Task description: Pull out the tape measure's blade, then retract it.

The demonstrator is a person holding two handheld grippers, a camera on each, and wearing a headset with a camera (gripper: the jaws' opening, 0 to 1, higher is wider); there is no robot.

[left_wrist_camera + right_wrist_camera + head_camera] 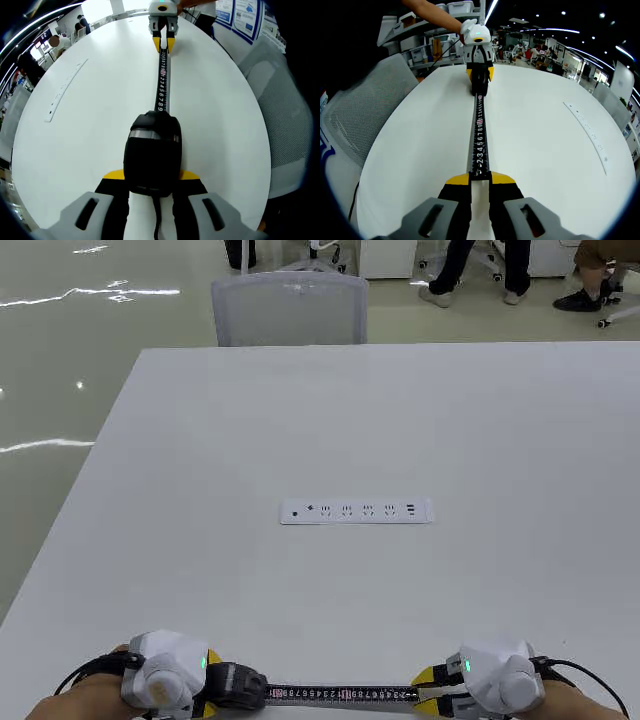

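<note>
A black tape measure case (152, 152) sits clamped between the jaws of my left gripper (152, 176), at the table's near edge (235, 685). Its dark blade (342, 695) with white numbers runs flat along the table to my right gripper (432, 692), which is shut on the blade's end (480, 172). In the right gripper view the blade (480, 135) stretches away to the case (479, 80) held by the left gripper. In the left gripper view the blade (162, 75) leads to the right gripper (163, 42) at the far end.
A white power strip (356, 511) lies in the middle of the white table (400, 420). A grey mesh chair (289, 307) stands at the far edge. People's legs show beyond it at the back right.
</note>
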